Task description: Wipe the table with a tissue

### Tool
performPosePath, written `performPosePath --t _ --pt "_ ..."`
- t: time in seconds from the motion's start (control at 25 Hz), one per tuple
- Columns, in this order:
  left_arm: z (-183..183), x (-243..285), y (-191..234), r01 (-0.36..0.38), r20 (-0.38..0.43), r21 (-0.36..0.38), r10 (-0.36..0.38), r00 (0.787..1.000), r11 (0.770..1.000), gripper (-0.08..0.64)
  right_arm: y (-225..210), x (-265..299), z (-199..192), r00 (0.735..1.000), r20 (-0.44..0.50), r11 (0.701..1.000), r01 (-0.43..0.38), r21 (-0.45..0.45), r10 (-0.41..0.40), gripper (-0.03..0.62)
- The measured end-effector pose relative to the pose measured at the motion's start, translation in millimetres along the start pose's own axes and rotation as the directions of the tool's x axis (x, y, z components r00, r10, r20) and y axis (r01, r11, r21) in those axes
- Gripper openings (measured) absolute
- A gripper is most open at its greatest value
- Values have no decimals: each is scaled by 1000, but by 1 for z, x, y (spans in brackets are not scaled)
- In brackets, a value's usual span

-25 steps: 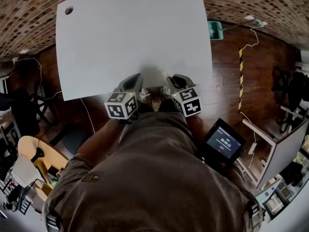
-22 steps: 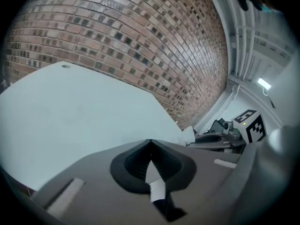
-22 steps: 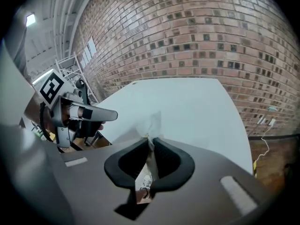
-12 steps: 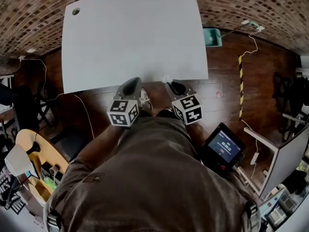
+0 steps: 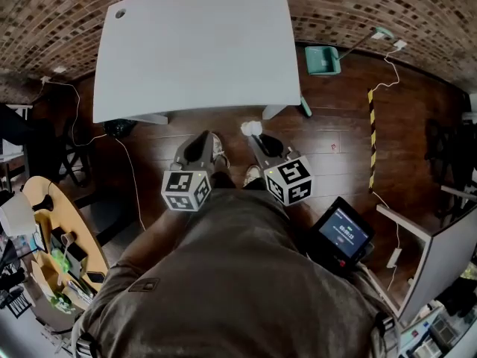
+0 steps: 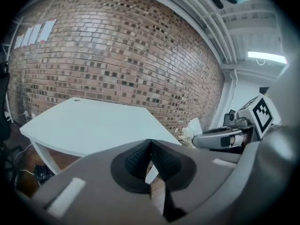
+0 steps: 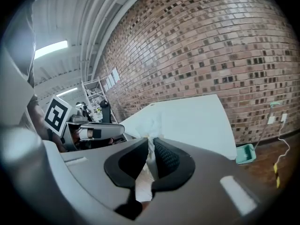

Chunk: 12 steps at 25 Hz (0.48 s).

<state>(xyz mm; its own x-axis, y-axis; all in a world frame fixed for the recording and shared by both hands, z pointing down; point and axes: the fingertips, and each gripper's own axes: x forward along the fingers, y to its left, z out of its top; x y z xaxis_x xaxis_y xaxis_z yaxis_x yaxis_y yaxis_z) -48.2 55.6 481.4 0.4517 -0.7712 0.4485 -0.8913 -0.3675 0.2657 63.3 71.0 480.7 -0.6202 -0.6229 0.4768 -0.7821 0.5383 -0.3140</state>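
A: Anything hidden or hard to read?

B: Plenty. Near half of the head view filled by the brown shirt [image 5: 223, 282], arms mostly under it. Table [image 5: 194, 51] top plain white, legs nearly all tucked beneath, only stubs showing at the near edge. Tissue [image 5: 251, 129] tiny in the head view, just a white wad, folds unreadable. In the right gripper view white on white against the table, so outline hard to trace (better seen from the left gripper view, off to its right).

A: Gripper states?

B: Left gripper [image 6: 150, 144] pressed together at the tips, nothing between the pads, only floor seen through the slot below them. Right gripper [image 7: 150, 142] clamped on the tissue, paper running down between both ribbed pads and bunching out past the tips.

A: Tissue versus table?

B: Not touching. Held in the air just near of the table's near edge, toward its right corner, over the dark wood floor [image 5: 335, 144]. Both grippers side by side, near of the table, left one to the left of the tissue and apart from it.

A: Rest?

B: Teal bin [image 5: 322, 60] far right on the floor, lit screen [image 5: 343, 232] near right, brick wall [image 5: 373, 6] beyond the table.
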Motion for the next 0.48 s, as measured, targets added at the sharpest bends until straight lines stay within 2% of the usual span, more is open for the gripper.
performPosePath --t 0.2,0.48 --pt "-6 -21 -24 -9 15 0 9 1000 1000 2 8 -29 -6 999 33 1000 -12 -9 12 45" --pt "-6 -32 -48 47 19 8 -47 999 999 2 9 -57 -7 997 71 1000 20 6 -20 44"
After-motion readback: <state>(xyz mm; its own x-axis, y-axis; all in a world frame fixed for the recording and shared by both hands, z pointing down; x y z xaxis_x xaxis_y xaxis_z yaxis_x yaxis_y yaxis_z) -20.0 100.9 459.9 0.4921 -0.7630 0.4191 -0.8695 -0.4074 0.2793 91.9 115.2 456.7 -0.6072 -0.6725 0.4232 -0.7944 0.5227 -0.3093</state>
